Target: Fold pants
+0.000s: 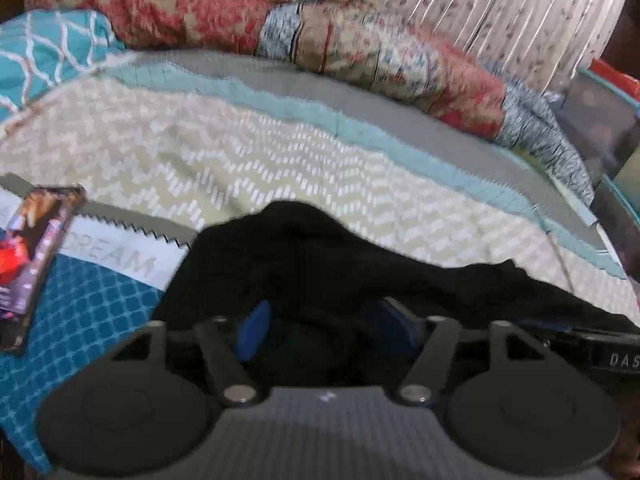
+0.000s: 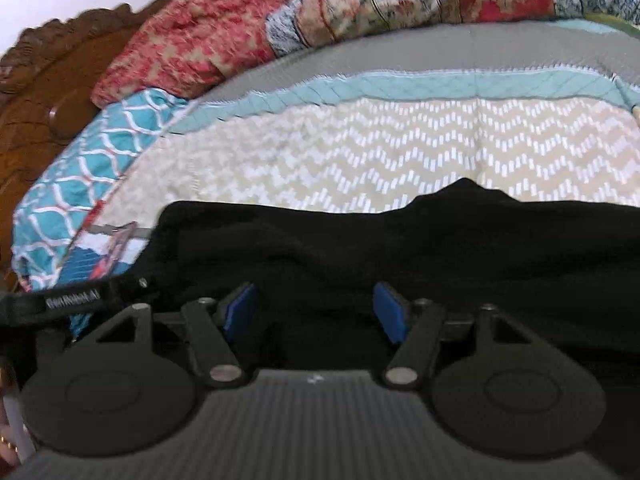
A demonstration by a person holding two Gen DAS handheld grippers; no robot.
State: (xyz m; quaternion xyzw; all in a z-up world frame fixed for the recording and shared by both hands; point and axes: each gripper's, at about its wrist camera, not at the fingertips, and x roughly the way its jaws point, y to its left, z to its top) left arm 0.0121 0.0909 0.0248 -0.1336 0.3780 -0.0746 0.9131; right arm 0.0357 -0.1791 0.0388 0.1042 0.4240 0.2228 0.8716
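Black pants (image 2: 400,248) lie bunched on the bed (image 2: 360,152), just ahead of both tongs. Left tongs (image 1: 324,328) and right tongs (image 2: 316,312) stand open, holding nothing. Cloth looks soft, limp and light; pinch a hem or waistband edge.

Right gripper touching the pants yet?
Cannot tell. In the right wrist view the open gripper has the black pants between its pads; black fabric hides any contact.
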